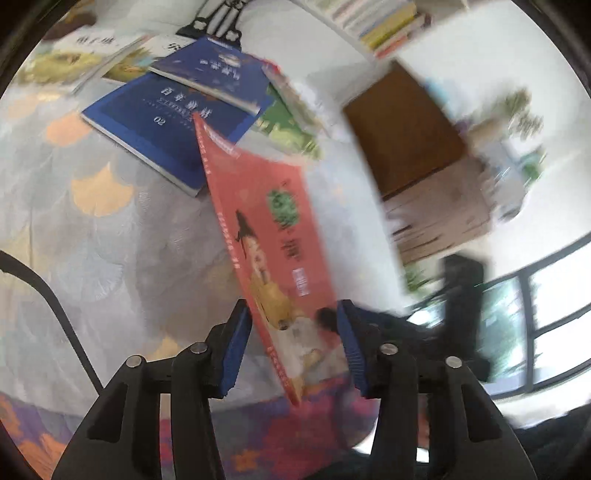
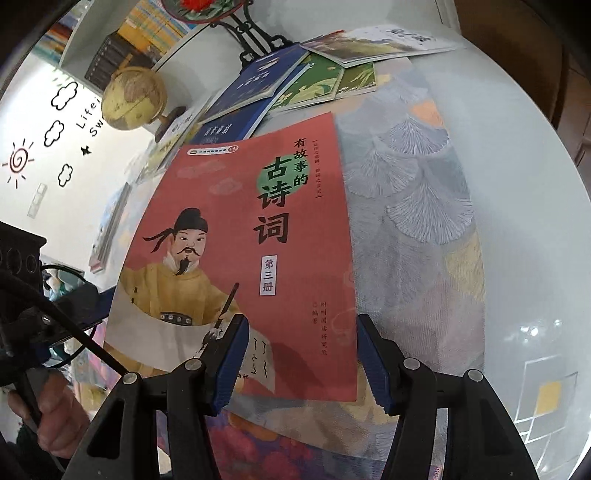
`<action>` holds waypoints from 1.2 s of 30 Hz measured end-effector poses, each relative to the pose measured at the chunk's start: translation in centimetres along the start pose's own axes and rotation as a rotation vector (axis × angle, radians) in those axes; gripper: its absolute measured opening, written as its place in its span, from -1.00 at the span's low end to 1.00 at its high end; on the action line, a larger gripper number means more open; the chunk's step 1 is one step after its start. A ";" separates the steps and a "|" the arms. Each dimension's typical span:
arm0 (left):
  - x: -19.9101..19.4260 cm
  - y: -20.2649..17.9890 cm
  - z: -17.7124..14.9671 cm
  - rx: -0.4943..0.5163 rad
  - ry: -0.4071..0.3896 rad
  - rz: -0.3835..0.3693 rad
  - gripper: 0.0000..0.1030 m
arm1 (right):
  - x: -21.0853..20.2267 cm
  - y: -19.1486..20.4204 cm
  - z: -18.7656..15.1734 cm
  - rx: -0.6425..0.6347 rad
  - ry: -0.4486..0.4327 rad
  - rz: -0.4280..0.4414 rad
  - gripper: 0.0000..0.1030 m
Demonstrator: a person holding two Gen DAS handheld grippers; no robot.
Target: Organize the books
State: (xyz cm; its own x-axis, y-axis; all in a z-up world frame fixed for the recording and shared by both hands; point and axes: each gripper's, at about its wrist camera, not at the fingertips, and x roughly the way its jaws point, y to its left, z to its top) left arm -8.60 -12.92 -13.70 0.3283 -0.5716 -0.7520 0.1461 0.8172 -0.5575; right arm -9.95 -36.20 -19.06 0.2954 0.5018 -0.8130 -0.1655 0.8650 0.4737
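Note:
A red poetry book (image 1: 266, 229) with a yellow-robed figure on its cover hangs tilted above the table. Its lower end runs slantwise between the pads of my left gripper (image 1: 291, 314), and both pads touch it. In the right wrist view the same red book (image 2: 258, 221) faces the camera. My right gripper (image 2: 299, 325) stands open at the book's lower right corner: the left finger crosses in front of the cover and the right finger sits just off the edge. Two blue books (image 1: 162, 122) lie overlapped on the cloth beyond, with a green book (image 1: 291, 129) beside them.
A round white table (image 2: 517, 221) carries a fan-patterned cloth (image 2: 417, 206). At the back lie blue books (image 2: 258, 81) and green books (image 2: 325, 85), near a globe (image 2: 133, 99) and a black ornate stand (image 2: 255, 37). A bookshelf (image 1: 384, 26) and a wooden cabinet (image 1: 406, 125) stand behind. A person's hand (image 2: 51, 417) shows lower left.

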 end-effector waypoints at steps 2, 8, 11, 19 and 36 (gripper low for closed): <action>2.2 0.2 -0.2 0.009 0.049 0.056 -0.44 | 0.0 0.3 0.0 -0.003 0.004 -0.005 0.17; 2.7 2.5 0.9 -0.205 0.052 -0.154 -0.80 | 0.1 0.4 0.4 0.011 0.031 0.002 0.32; 1.3 3.8 1.6 -0.328 0.037 -0.348 -0.81 | -0.4 -1.1 0.9 0.093 0.047 0.107 0.64; 2.8 5.0 1.9 -0.420 0.126 -0.481 -0.80 | 0.9 -5.9 1.2 0.373 0.051 0.491 0.39; 3.3 -3.1 -0.4 0.192 0.170 0.204 -0.71 | 1.3 4.7 1.3 -0.255 0.033 -0.050 -0.42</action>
State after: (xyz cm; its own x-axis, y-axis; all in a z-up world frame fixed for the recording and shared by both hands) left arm -8.37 -17.37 -14.59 0.2106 -0.3858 -0.8982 0.2721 0.9057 -0.3252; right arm -9.15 -31.47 -17.44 0.2788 0.4547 -0.8459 -0.3842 0.8600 0.3357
